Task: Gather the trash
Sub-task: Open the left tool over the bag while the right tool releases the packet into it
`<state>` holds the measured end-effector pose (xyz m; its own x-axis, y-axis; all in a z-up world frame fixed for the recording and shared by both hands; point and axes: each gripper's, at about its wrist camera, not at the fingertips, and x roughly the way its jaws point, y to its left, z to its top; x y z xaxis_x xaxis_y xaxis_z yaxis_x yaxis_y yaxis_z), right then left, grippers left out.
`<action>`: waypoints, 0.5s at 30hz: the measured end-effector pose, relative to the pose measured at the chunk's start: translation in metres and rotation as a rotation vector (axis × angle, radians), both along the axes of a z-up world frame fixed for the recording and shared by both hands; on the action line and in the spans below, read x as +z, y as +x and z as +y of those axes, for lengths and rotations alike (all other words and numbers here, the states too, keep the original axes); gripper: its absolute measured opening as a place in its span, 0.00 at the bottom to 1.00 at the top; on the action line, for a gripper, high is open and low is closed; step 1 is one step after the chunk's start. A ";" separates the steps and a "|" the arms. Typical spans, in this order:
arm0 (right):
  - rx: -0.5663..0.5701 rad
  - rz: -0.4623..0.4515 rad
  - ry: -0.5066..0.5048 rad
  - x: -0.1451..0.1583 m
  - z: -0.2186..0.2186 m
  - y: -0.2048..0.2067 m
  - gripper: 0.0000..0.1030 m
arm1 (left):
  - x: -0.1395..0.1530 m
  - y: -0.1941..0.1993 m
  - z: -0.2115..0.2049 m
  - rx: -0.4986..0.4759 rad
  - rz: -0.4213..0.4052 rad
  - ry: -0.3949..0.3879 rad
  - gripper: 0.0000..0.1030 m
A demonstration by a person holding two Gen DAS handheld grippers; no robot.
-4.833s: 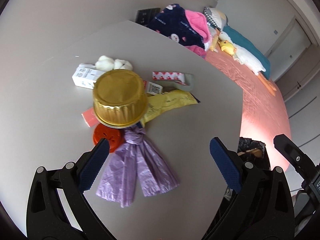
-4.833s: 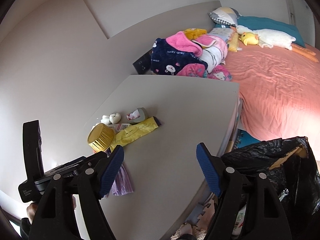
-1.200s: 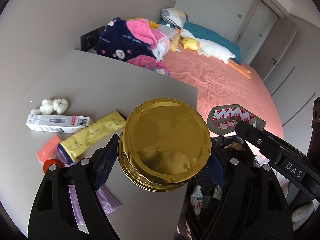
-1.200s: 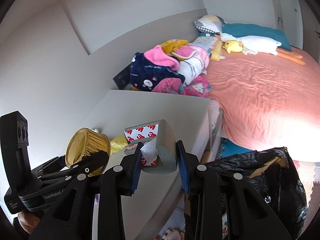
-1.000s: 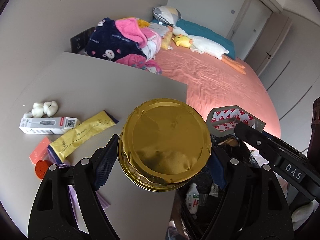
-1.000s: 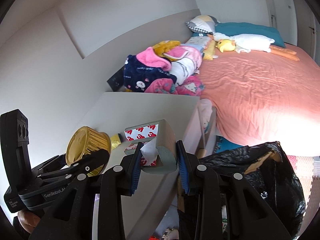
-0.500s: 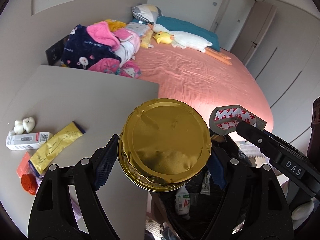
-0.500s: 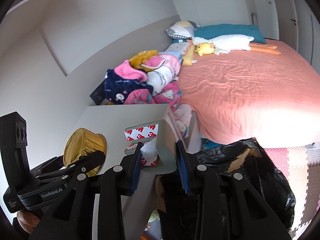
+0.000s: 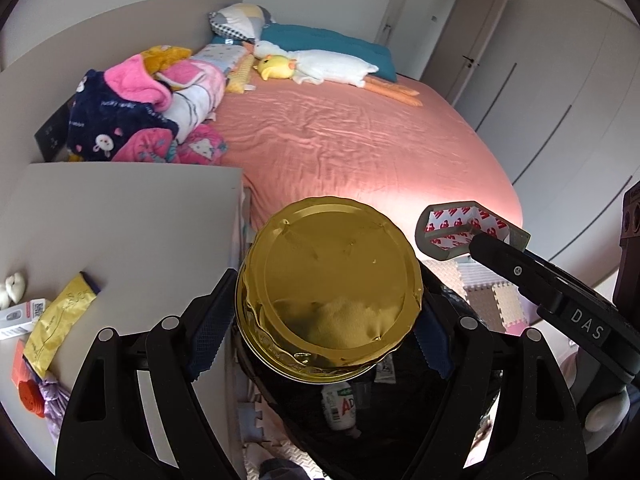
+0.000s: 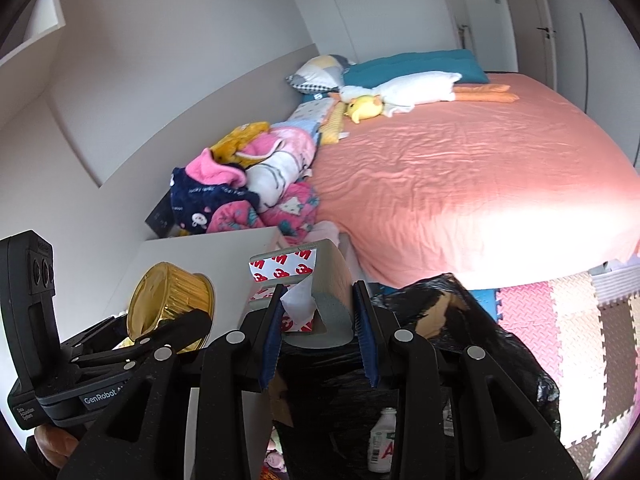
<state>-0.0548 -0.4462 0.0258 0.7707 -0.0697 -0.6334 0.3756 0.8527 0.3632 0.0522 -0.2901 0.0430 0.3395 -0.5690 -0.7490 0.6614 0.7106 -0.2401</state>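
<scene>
The black trash bag (image 10: 472, 364) on the floor was the landmark, its mouth open beside the corner of the white table (image 9: 120, 216).

The left gripper (image 9: 320, 320) stood wide, its pads pinching the upturned gold foil cup (image 9: 328, 300) by the sides, above the bag's mouth. The right gripper (image 10: 318, 332) was narrowed, clamping the grey foam corner guard (image 10: 332, 292) with its red-printed backing paper, also over the bag, just right of the cup.

Judged from this: the thin foil could crumple or slip under side pressure, and a release too near the table-side rim could send the cup onto the floor mats (image 10: 568, 320). The guard's loose paper might catch on a pad and hang rather than fall. The two grippers were close together, so they could knock each other while letting go.

Beyond the bag lay the pink bed (image 9: 360, 140). Left of the bag, on the table, trash remained: a yellow wrapper (image 9: 60, 320), a purple plastic bag (image 9: 56, 400), a white box (image 9: 20, 316), an orange cap (image 9: 30, 398). Inside the bag a small bottle (image 9: 340, 408) showed. Nothing blocked the mouth.
</scene>
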 end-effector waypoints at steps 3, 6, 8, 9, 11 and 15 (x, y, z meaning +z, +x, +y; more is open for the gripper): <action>-0.030 -0.010 0.014 0.000 -0.009 -0.009 0.34 | -0.002 -0.002 -0.009 -0.058 0.033 -0.006 0.78; -0.105 -0.035 0.046 0.002 -0.022 -0.023 0.70 | -0.005 -0.007 -0.018 -0.086 0.044 0.014 0.95; -0.157 -0.060 0.037 0.006 -0.029 -0.034 0.76 | -0.008 -0.007 -0.023 -0.099 0.068 0.014 0.95; -0.163 -0.061 0.033 0.008 -0.031 -0.036 0.76 | -0.010 -0.007 -0.024 -0.099 0.084 0.008 0.95; -0.178 -0.063 0.022 0.010 -0.034 -0.041 0.76 | -0.012 -0.006 -0.027 -0.105 0.109 -0.002 0.95; -0.189 -0.063 0.022 0.009 -0.038 -0.047 0.76 | -0.011 -0.010 -0.031 -0.113 0.115 -0.002 0.94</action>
<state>-0.1022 -0.4846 0.0352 0.7834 -0.2031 -0.5874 0.5039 0.7609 0.4089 0.0419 -0.3214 0.0317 0.1853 -0.6001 -0.7782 0.7054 0.6326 -0.3198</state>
